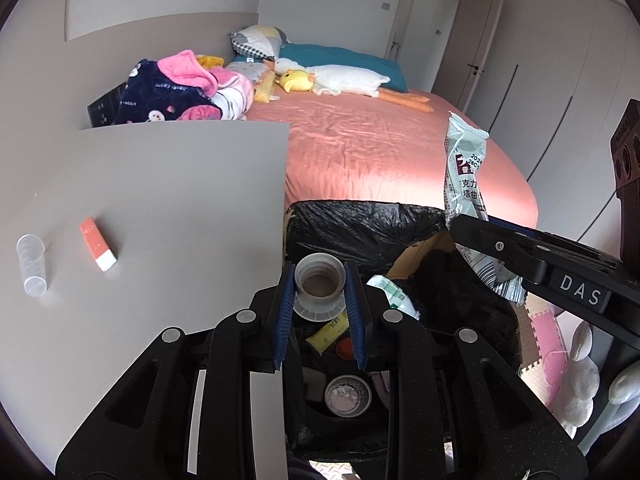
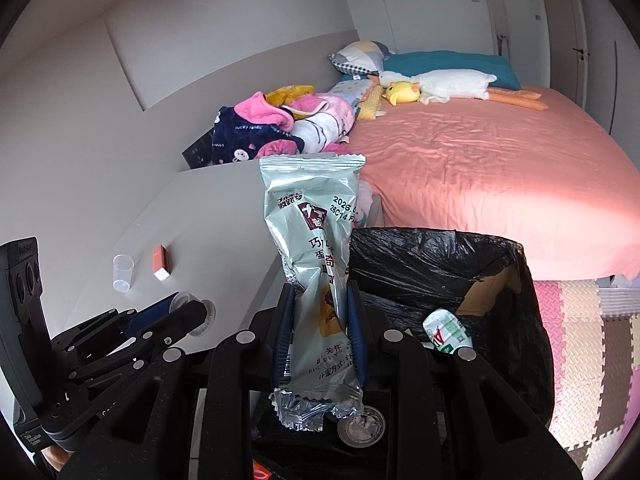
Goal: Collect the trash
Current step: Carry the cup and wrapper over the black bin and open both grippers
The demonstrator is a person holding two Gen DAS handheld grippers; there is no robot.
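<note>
Bedroom, black-lined bin [image 2: 460, 264] below us. We see right gripper [image 2: 320, 332] clamped on snack wrapper [image 2: 312, 240], long axis upright; left gripper [image 1: 320, 308] pinches bottle cap [image 1: 320, 284], opening facing the camera.

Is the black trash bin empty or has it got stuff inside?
Not empty. The black-bagged trash bin already holds a yellow sachet, a green-white carton and a round foil lid.

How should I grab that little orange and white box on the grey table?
Grip the small orange cardboard box with the white end across its two long sides, near the middle, coming down from above. It lies flat on the grey tabletop, and its long sides look bare, with the clear plastic measuring cup well apart from it.
</note>
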